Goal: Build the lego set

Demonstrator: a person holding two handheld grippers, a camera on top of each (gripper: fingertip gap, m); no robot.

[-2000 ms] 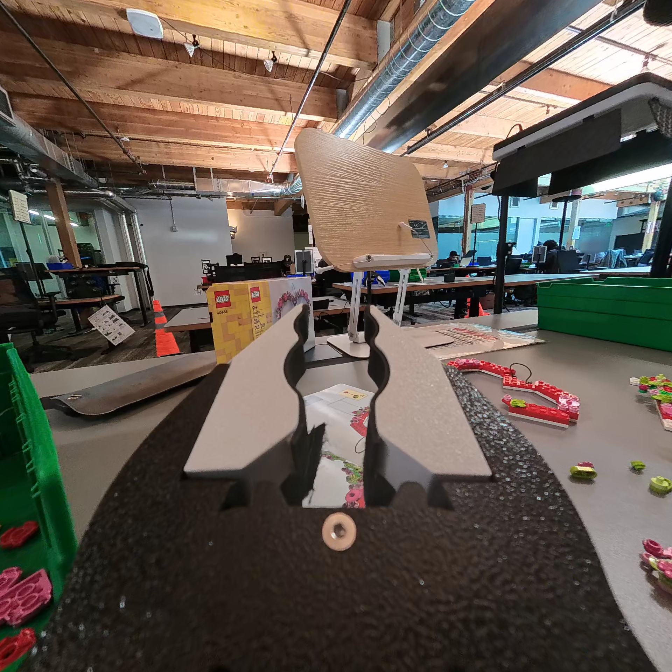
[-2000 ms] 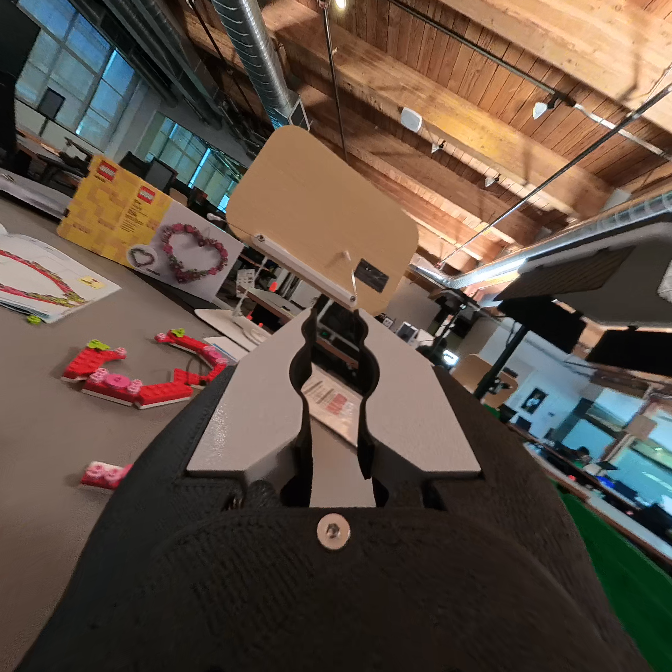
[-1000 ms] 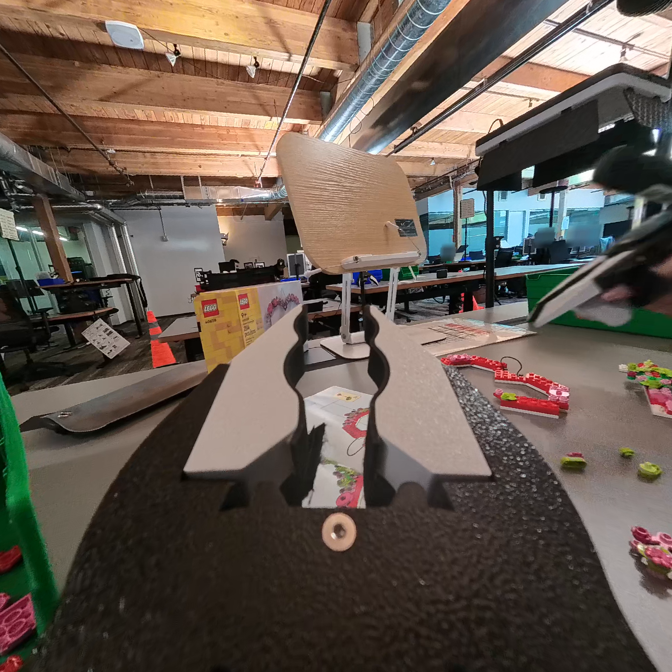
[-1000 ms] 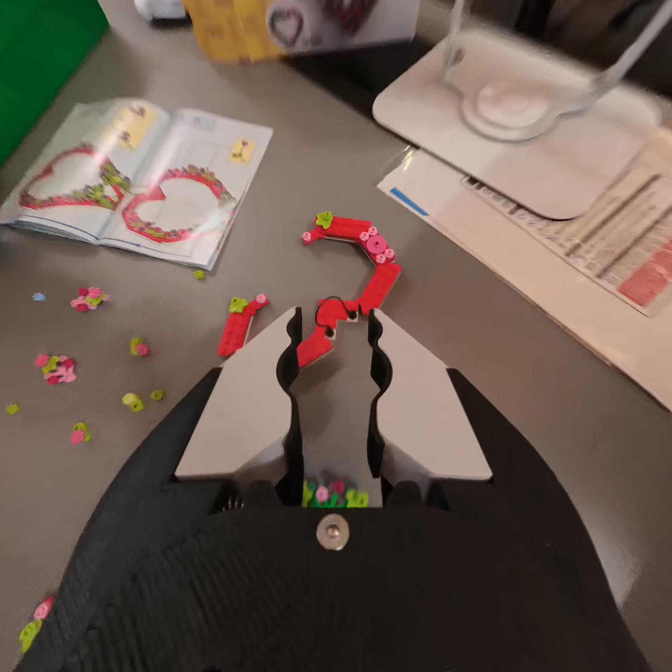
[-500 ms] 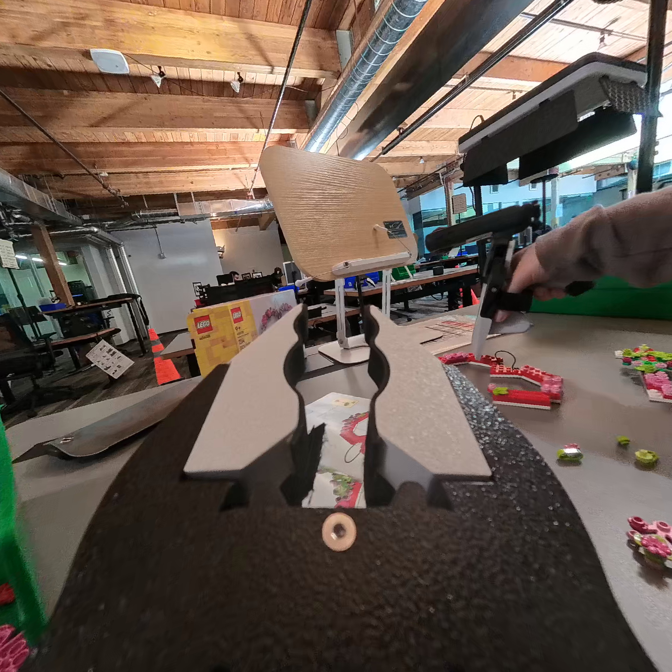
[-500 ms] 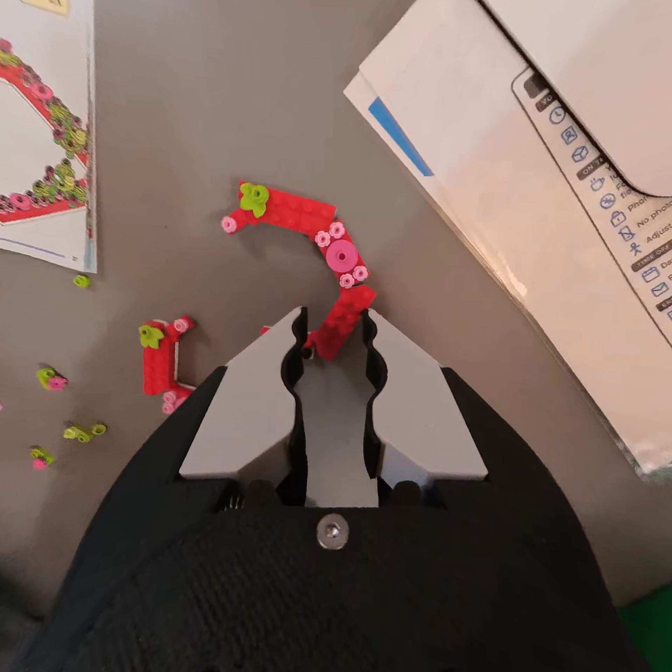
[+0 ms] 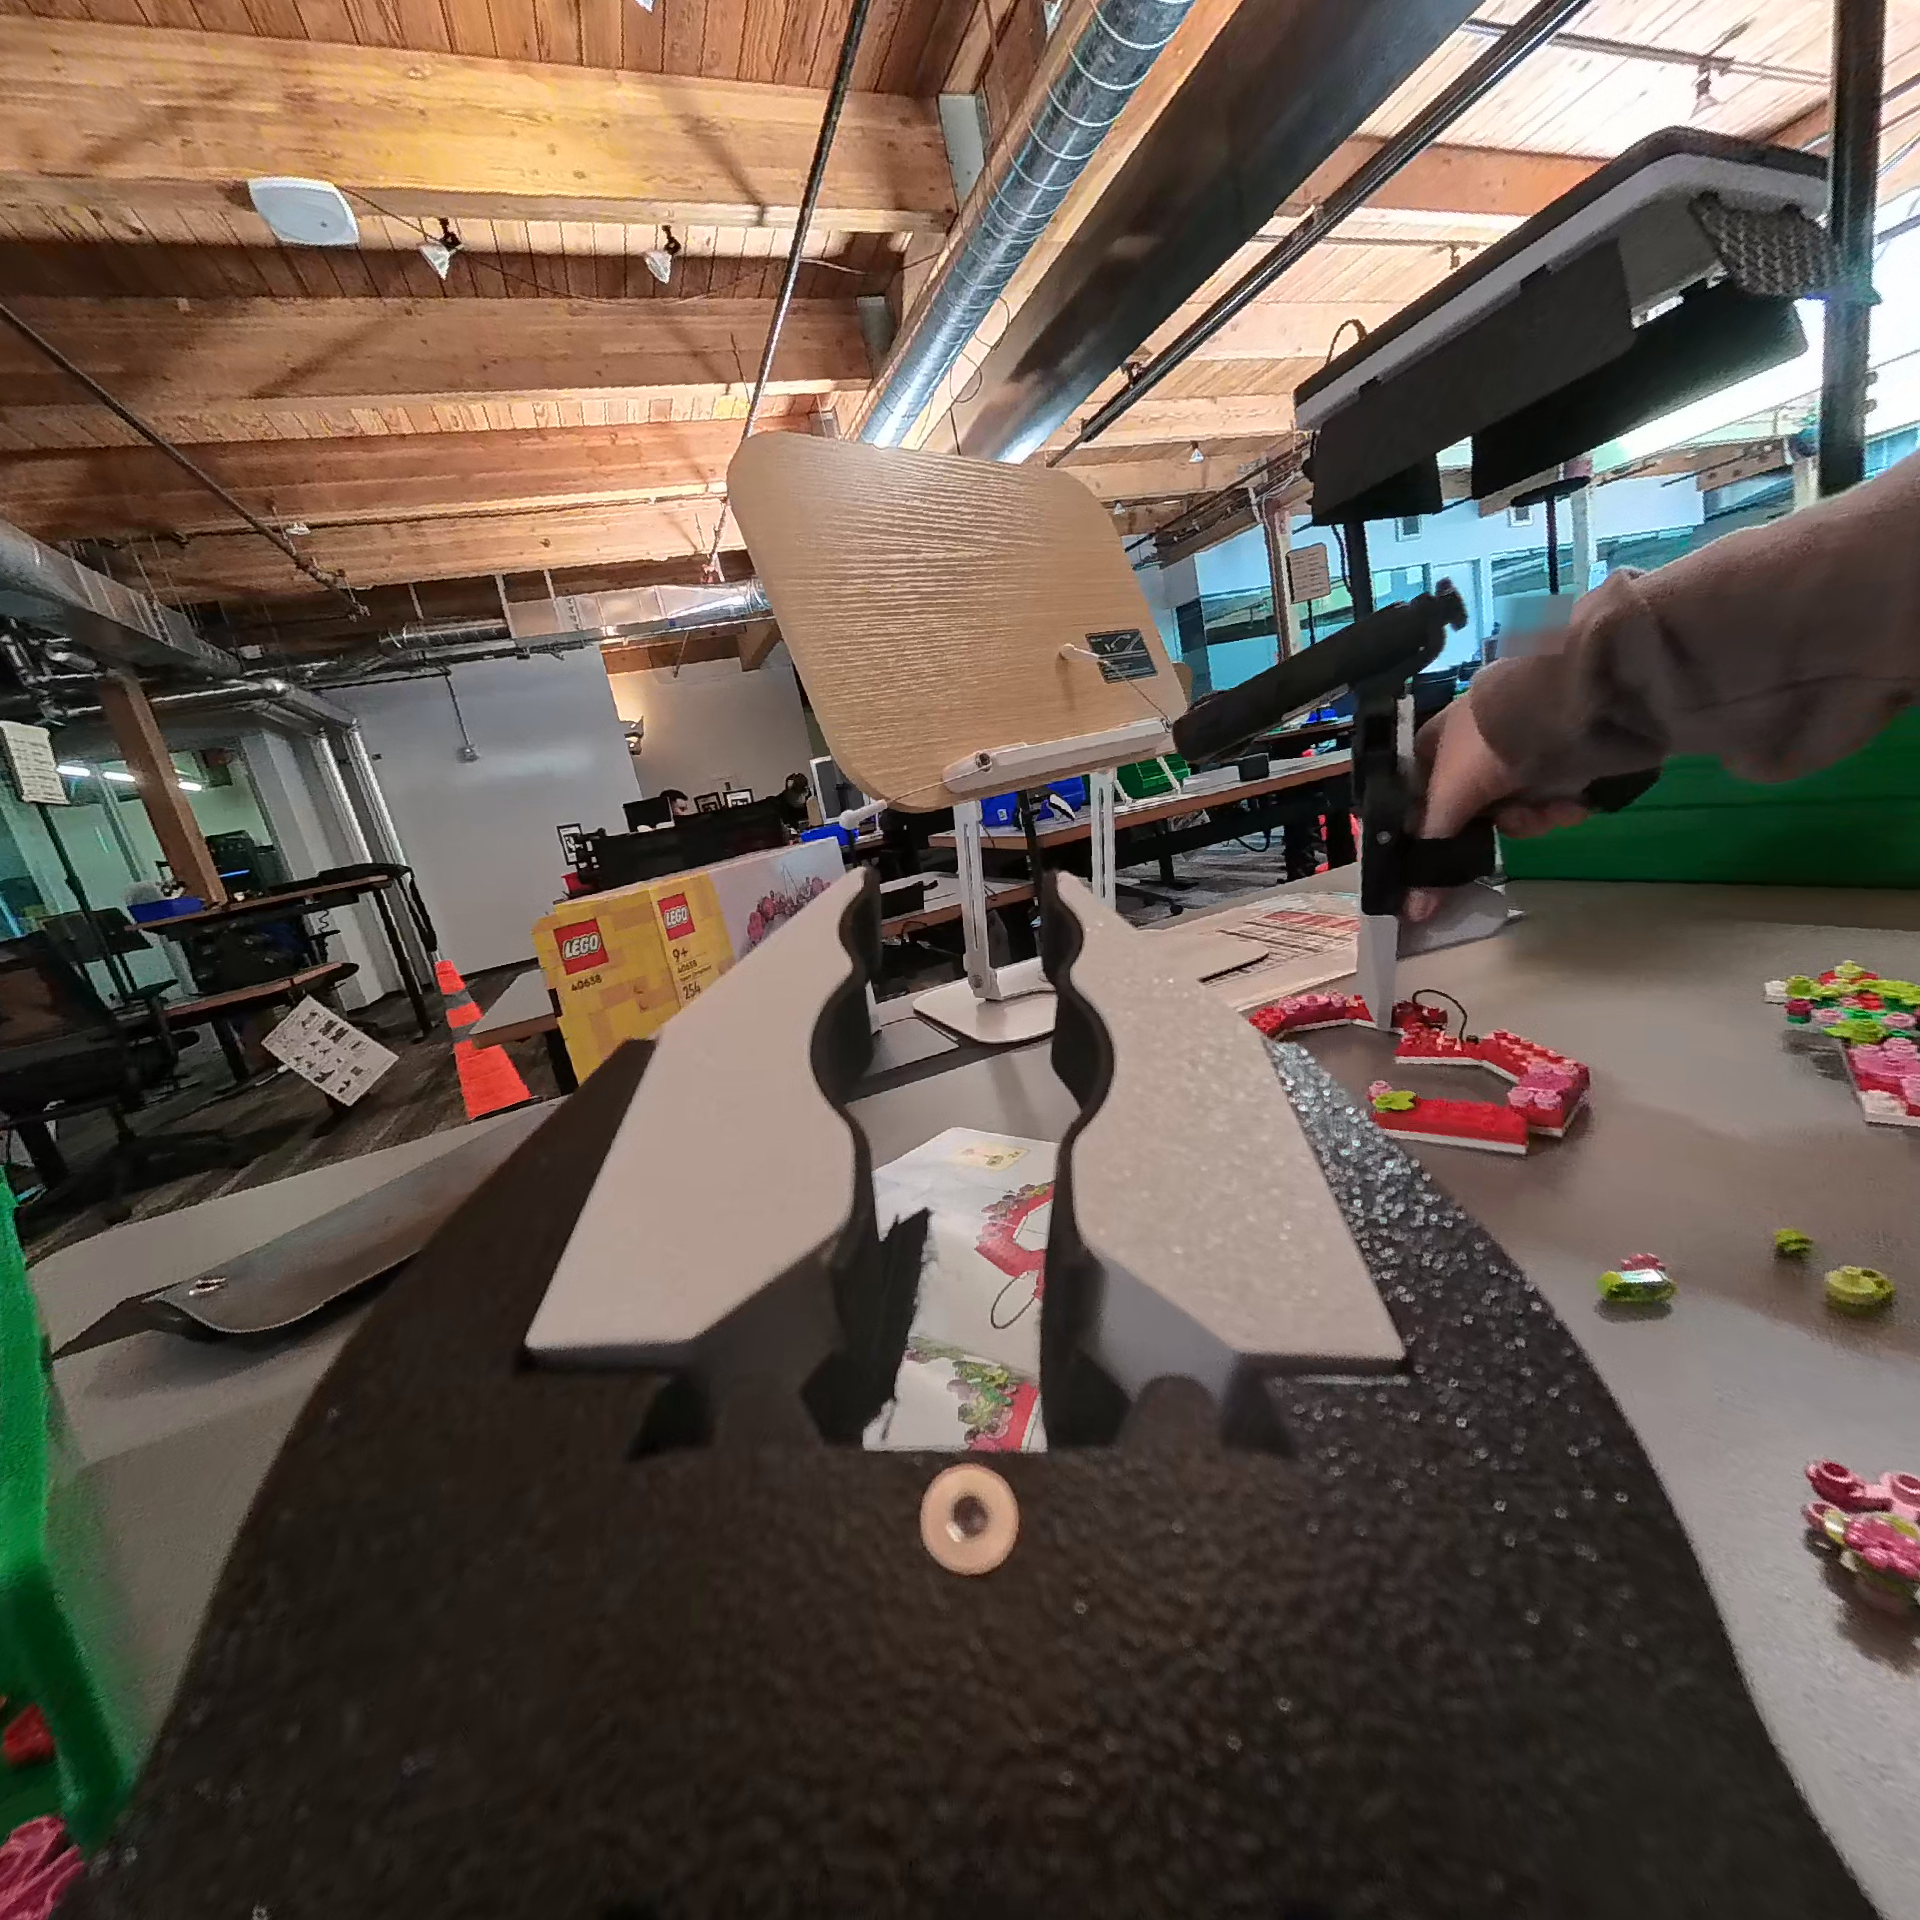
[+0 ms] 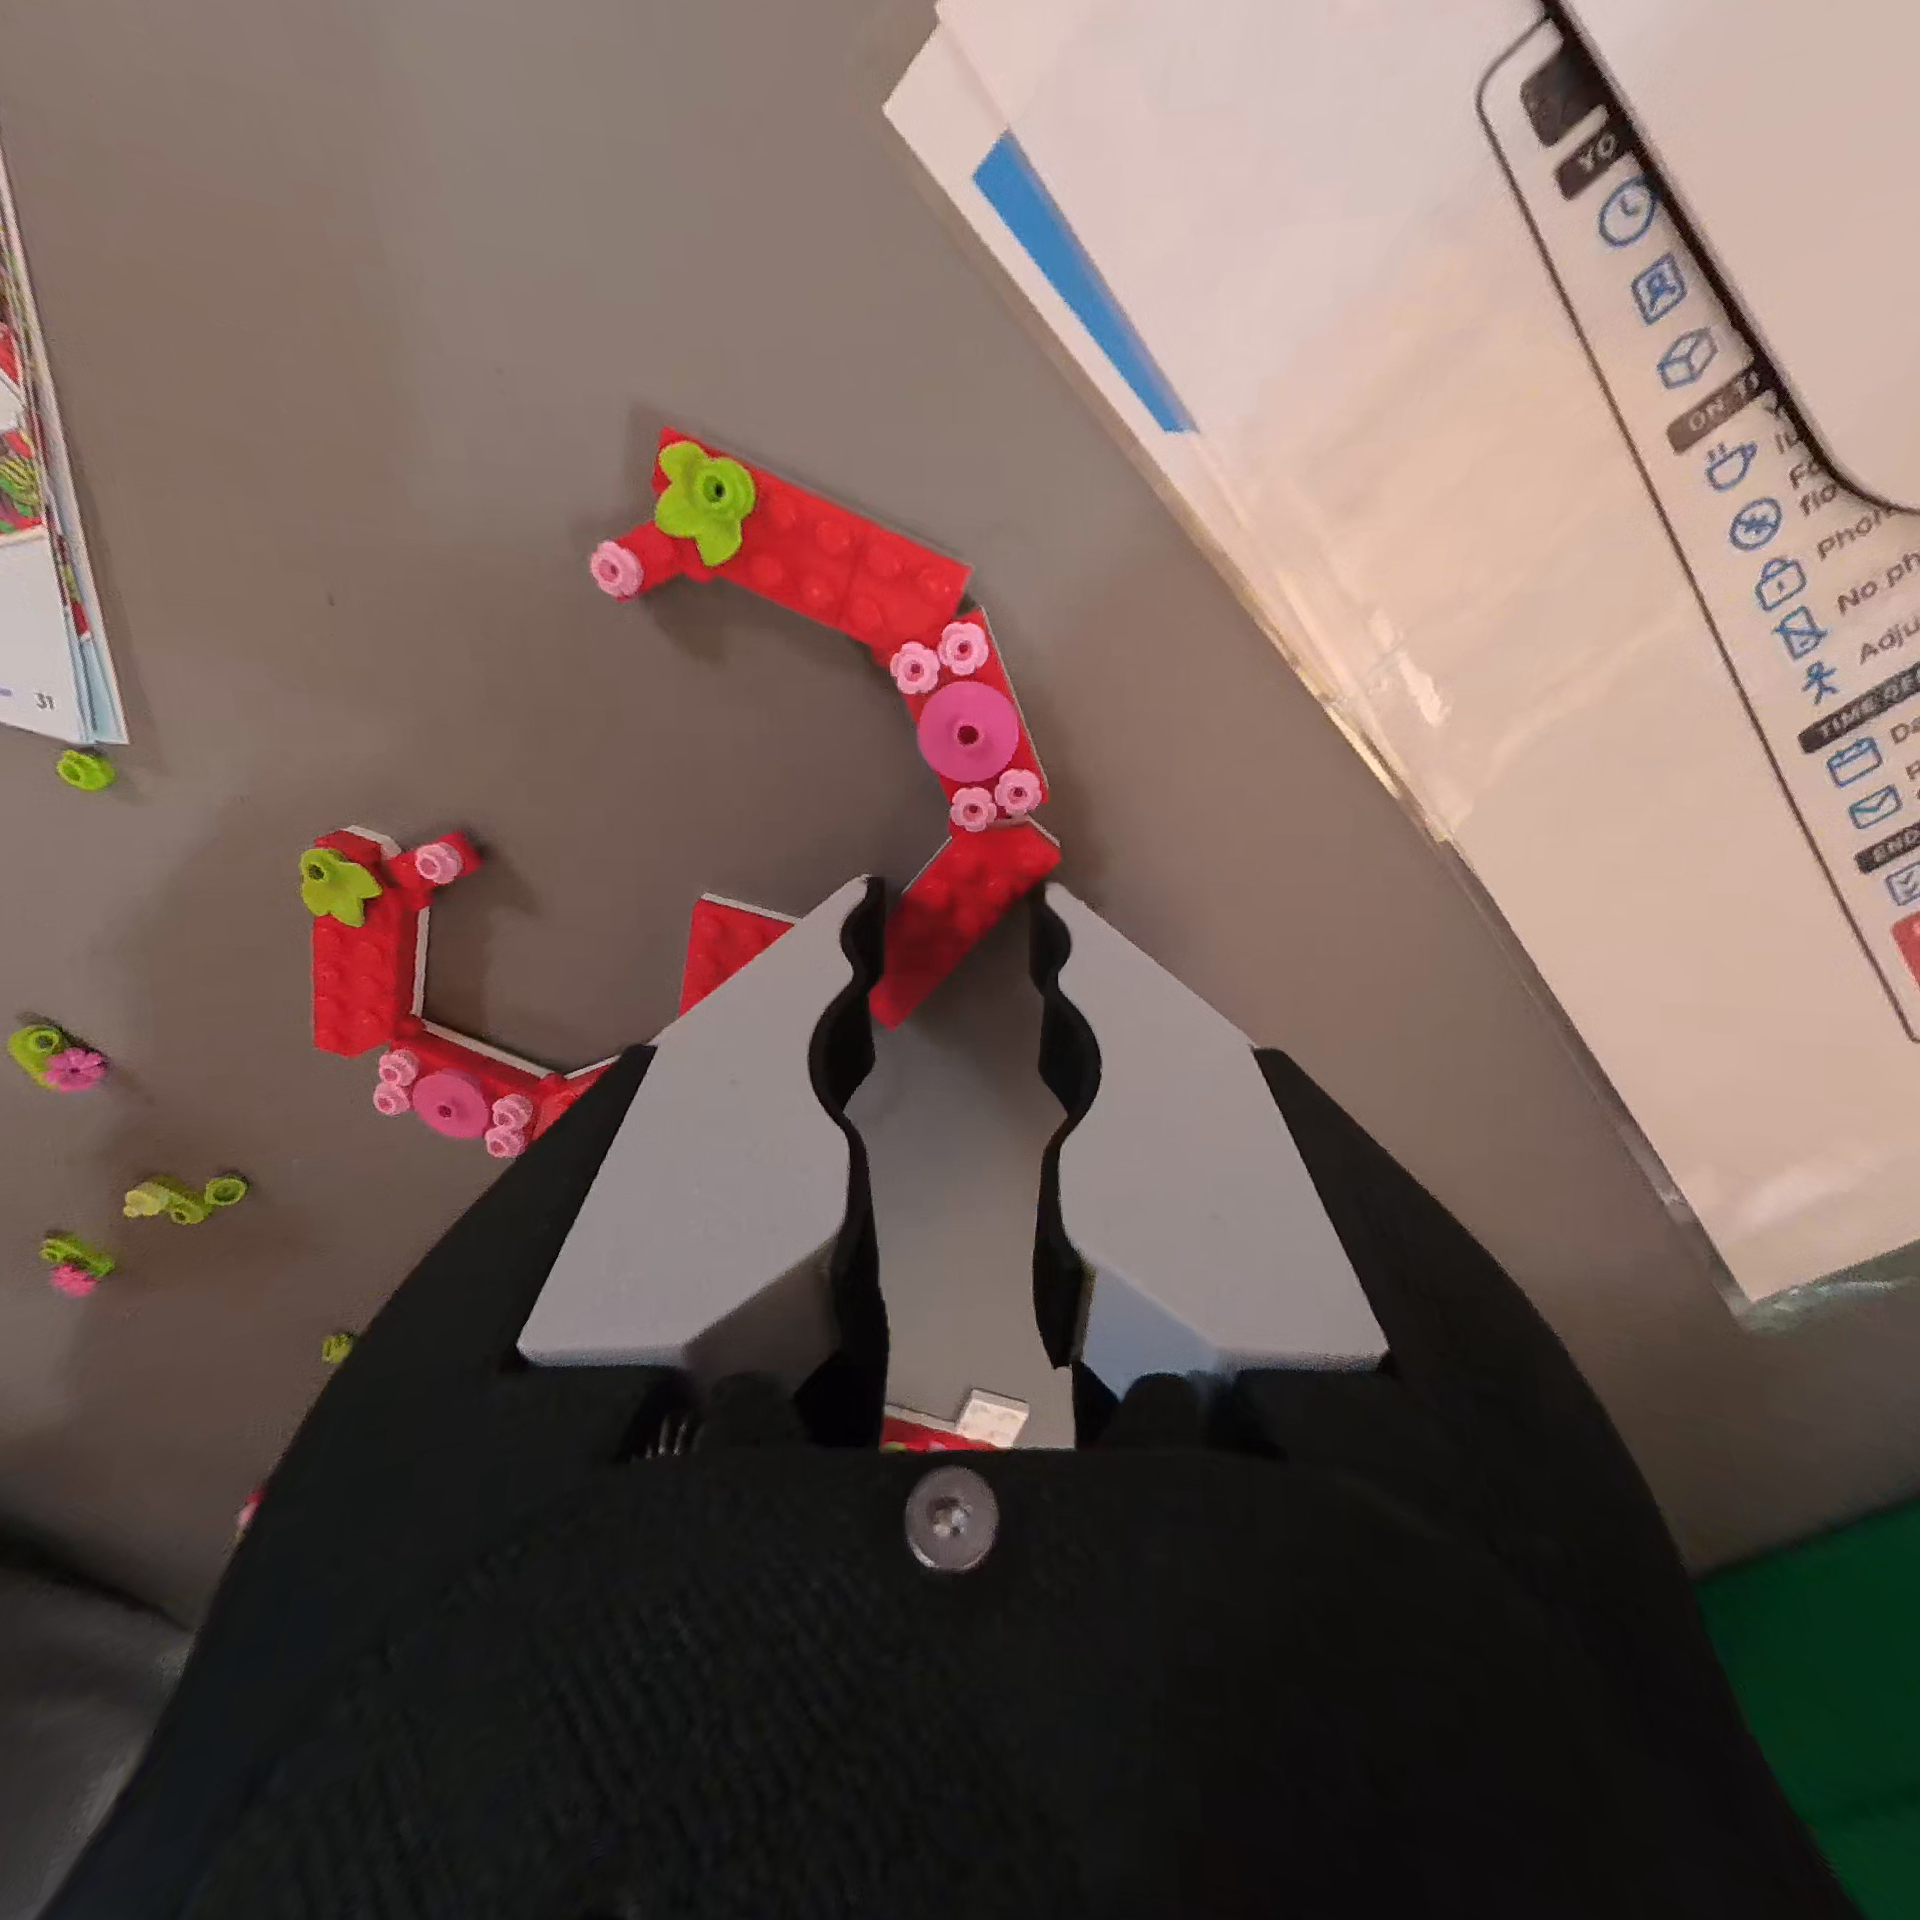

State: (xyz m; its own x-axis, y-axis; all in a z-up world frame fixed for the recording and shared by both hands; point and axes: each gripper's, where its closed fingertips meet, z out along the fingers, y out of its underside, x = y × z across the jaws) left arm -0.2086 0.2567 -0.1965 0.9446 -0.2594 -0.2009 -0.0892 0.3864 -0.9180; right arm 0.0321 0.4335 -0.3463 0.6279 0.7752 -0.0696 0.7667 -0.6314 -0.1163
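A curved red lego heart section (image 8: 862, 582) with pink flowers and a green leaf lies flat on the grey table. My right gripper (image 8: 956, 888) points straight down at it. It is open, and its fingertips straddle the section's lower red end brick (image 8: 966, 925). A second red section (image 8: 358, 977) lies to the left. In the left wrist view, my left gripper (image 7: 956, 883) is open and empty, held level above the open instruction booklet (image 7: 966, 1226). That view also shows the right gripper (image 7: 1382, 987) upright on the red section (image 7: 1455, 1055).
White printed sheets (image 8: 1455, 520) and a wooden book stand (image 7: 956, 623) lie beyond the heart. The yellow lego box (image 7: 665, 966) stands at the back. Green bins sit at the far right (image 7: 1714, 831) and the left edge (image 7: 21, 1455). Loose green and pink pieces (image 8: 187, 1195) are scattered around. My hands' fingertips stand some 35 centimetres from each other.
My right gripper swung down from facing the room to point at the table, then closed in on the red section's end brick. The left gripper stayed open and barely shifted.
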